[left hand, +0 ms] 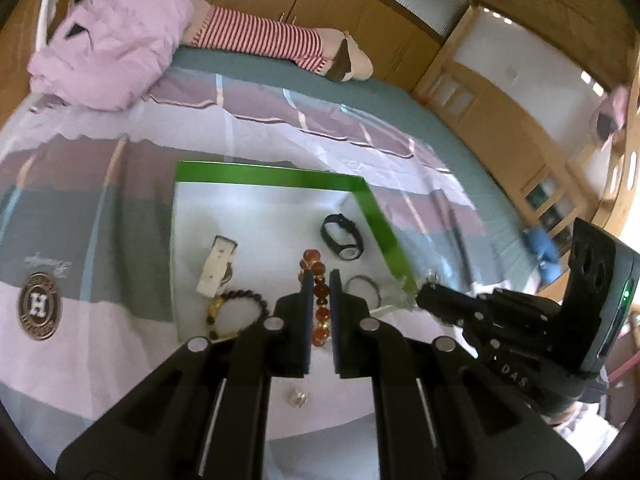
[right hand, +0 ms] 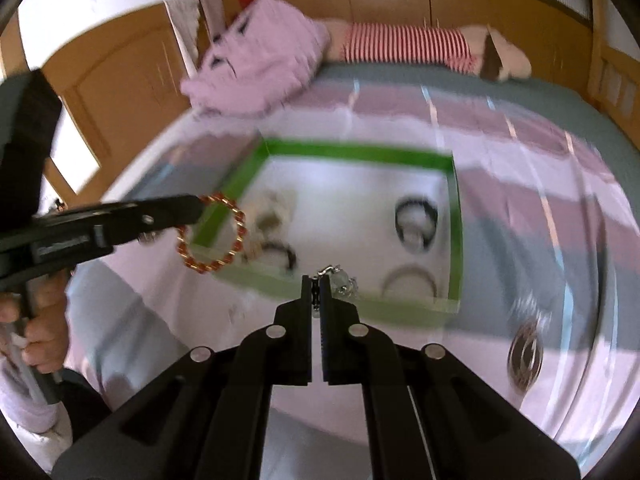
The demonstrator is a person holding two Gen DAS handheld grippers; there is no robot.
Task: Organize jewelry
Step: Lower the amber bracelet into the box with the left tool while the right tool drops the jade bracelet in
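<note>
A green-rimmed box with a white floor lies on the bed. In it are a black watch, a white-strapped watch, a dark bead bracelet and a thin ring-shaped bangle. My left gripper is shut on an amber bead bracelet, which hangs over the box's near left corner in the right wrist view. My right gripper is shut on a silver crystal chain, just above the box's near edge.
A small clear trinket lies on the sheet below my left gripper. A pink quilt and a striped plush toy lie at the far side of the bed. Wooden cabinets and a bed frame stand behind.
</note>
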